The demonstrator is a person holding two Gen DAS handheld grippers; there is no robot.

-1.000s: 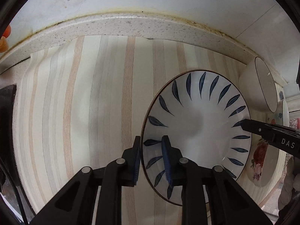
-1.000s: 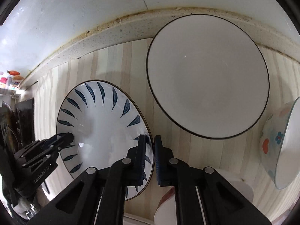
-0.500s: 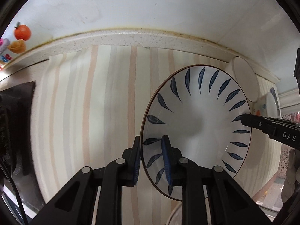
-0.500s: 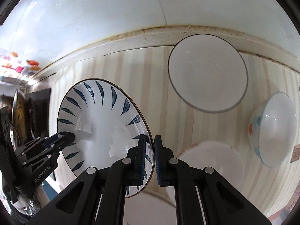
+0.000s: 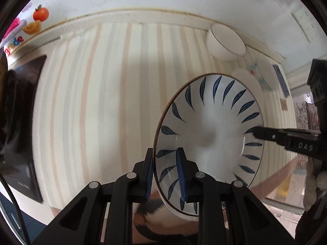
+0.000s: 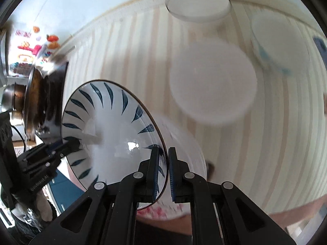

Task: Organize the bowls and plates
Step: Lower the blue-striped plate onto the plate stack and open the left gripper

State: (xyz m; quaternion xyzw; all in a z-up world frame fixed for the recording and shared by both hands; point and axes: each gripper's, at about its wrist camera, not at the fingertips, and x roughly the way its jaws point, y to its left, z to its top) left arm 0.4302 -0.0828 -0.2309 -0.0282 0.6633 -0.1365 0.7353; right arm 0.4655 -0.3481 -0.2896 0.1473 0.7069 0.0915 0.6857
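A white plate with blue leaf marks is held up over the striped counter, tilted. My left gripper is shut on its near rim, one finger on each face. In the right wrist view the right gripper is shut on the opposite rim. Each gripper shows in the other's view: the right one and the left one. Just below the lifted plate lies a white dish with red flowers, partly hidden.
A white bowl stands by the back wall. A blurred white dish and a patterned bowl sit to the right. A black hob with a pan is on the left. The counter's front edge is near.
Both grippers have lifted the blue-leaf plate higher and back from the wall. The bowls on the counter look smaller and farther away, and the view is blurred by motion.
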